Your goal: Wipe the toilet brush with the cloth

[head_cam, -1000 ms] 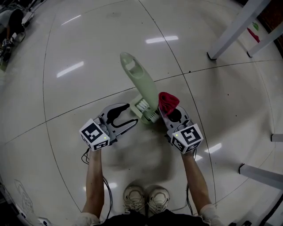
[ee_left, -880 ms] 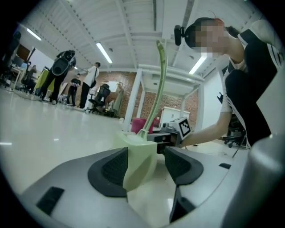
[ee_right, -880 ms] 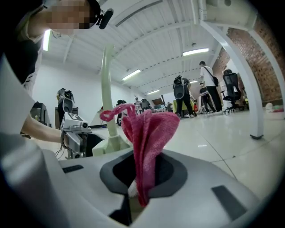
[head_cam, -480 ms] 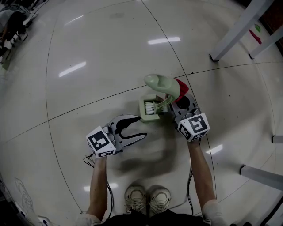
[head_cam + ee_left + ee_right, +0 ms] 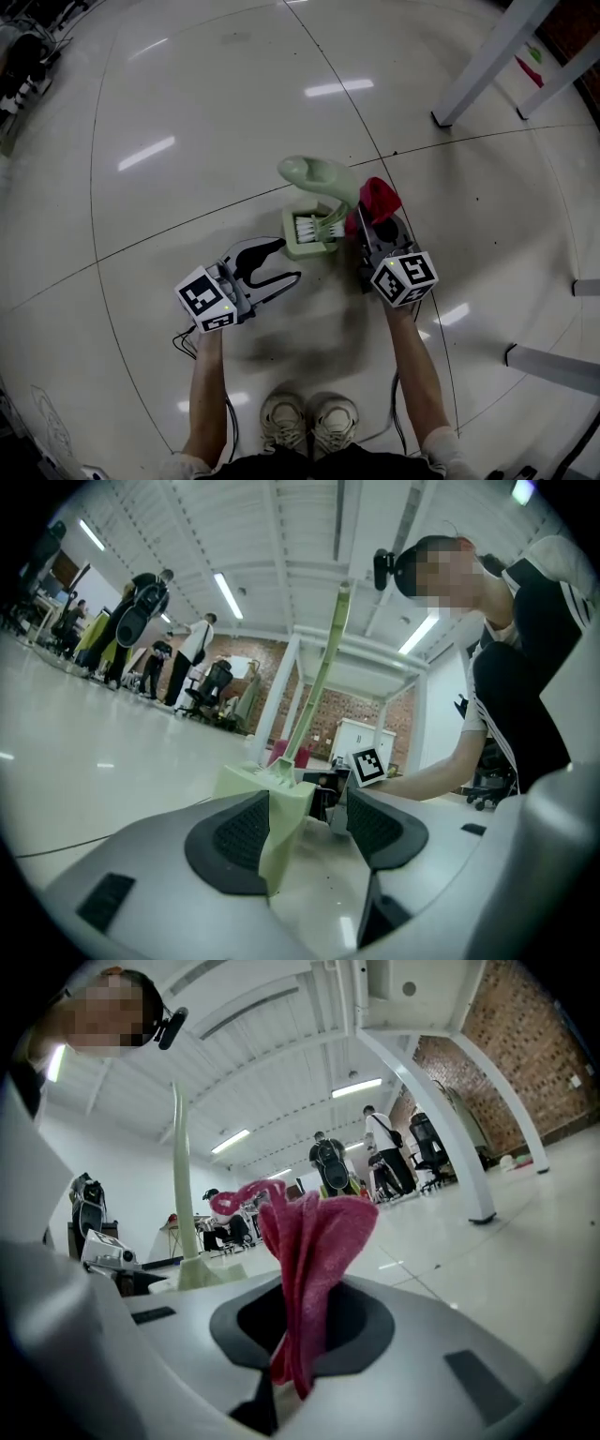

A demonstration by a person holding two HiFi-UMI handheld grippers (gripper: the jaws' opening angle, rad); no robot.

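Overhead: pale green plastic toilet brush [image 5: 309, 230] upright on glossy tiled floor [image 5: 187, 112], red cloth [image 5: 378, 199] just beside its handle.
Left gripper view: left gripper [image 5: 309, 827] wide apart, holding nothing, brush base beside one pad.
Right gripper view: right gripper [image 5: 305, 1321] clamped on cloth.
Progress: wiping seemingly barely begun.

Our left gripper [image 5: 287, 260], jaws apart, sits just beside the pale green plastic toilet brush [image 5: 319, 176]; our right gripper [image 5: 375, 223] pinches a crumpled red cloth [image 5: 379, 198] beside its handle.

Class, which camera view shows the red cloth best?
The right gripper view: the cloth fills its centre, pinched between the jaws. The head view shows it small, beside the brush. The left gripper view shows only a red scrap behind the brush.
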